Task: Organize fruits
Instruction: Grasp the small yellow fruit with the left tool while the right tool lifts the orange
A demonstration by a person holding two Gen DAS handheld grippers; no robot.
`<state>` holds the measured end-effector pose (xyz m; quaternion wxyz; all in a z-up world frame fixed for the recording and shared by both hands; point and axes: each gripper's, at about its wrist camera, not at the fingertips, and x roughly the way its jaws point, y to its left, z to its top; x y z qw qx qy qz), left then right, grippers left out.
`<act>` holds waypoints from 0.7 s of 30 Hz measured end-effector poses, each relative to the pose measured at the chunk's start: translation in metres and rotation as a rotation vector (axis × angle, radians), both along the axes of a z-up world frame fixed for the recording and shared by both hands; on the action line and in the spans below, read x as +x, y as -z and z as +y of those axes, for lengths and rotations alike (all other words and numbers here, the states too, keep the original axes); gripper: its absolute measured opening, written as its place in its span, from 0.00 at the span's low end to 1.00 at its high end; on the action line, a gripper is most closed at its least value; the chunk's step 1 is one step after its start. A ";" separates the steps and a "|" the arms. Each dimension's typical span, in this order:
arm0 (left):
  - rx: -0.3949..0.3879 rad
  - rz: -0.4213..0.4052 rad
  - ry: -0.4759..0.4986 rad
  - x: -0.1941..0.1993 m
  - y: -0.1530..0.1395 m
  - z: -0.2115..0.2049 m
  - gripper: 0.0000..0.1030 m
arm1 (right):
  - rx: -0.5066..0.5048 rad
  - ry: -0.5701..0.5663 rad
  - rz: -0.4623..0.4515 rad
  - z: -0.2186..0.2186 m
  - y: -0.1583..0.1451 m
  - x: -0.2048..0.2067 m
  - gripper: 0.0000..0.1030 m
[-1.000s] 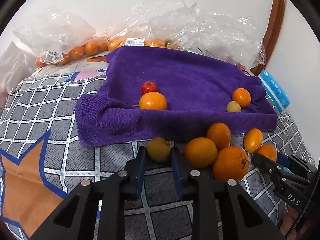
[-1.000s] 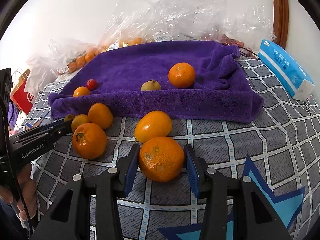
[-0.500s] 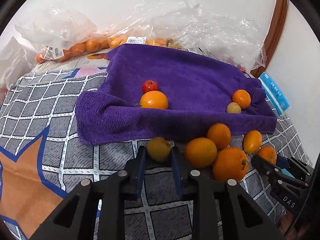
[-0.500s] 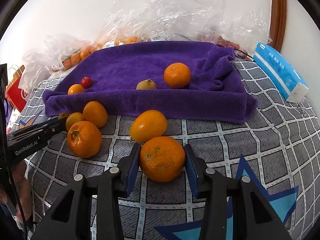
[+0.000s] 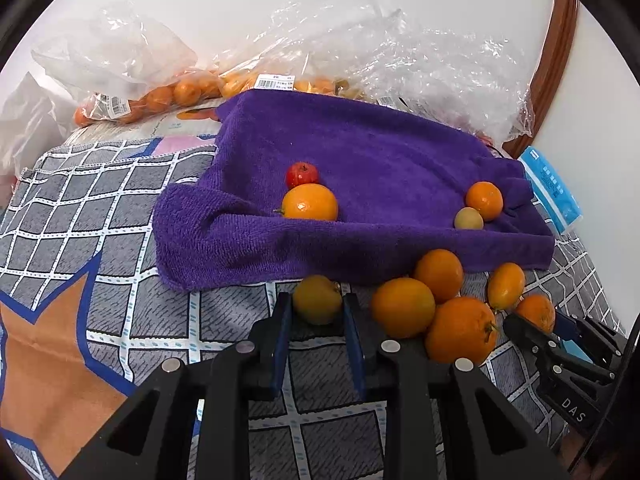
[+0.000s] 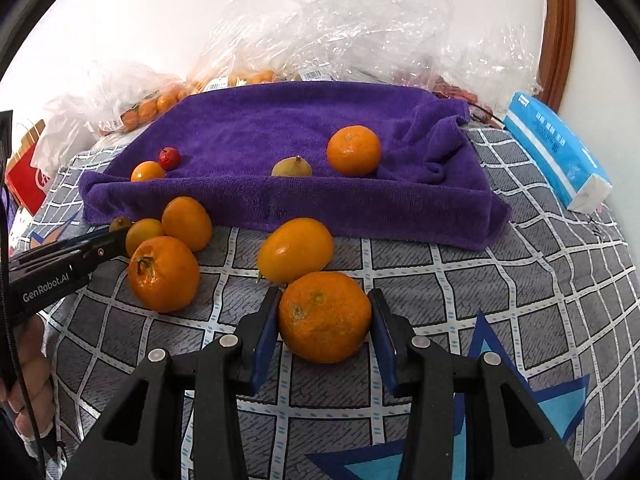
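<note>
My left gripper (image 5: 317,312) is shut on a small yellow-green fruit (image 5: 317,299) on the checked cloth, just in front of the purple towel (image 5: 380,148). My right gripper (image 6: 324,320) is shut on a large mandarin (image 6: 325,316), also low over the cloth. On the towel lie a red fruit (image 5: 302,174), an orange (image 5: 310,202), a mandarin (image 6: 354,151) and a greenish fruit (image 6: 292,167). Several loose oranges (image 5: 402,307) sit between the two grippers. The left gripper's fingers (image 6: 80,256) show at the left of the right wrist view.
Clear plastic bags (image 5: 160,92) holding more oranges line the wall behind the towel. A blue tissue pack (image 6: 556,152) lies to the right. A wooden frame (image 5: 548,60) stands at the back right, a red bag (image 6: 24,176) at far left. A hand (image 6: 28,392) holds the left gripper.
Both grippers keep their hold on the same fruits. The right wrist view has tilted slightly; no fruit has shifted.
</note>
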<state>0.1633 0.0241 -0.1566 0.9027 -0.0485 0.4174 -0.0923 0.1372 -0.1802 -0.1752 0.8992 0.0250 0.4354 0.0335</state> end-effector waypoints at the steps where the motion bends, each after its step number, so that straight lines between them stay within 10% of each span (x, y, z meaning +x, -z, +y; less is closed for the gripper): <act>1: -0.006 -0.007 0.001 -0.001 -0.001 0.001 0.24 | 0.008 -0.002 -0.004 -0.001 -0.001 0.000 0.41; 21: 0.033 -0.103 -0.043 -0.038 -0.062 0.010 0.24 | 0.113 0.043 -0.067 -0.009 -0.046 -0.031 0.41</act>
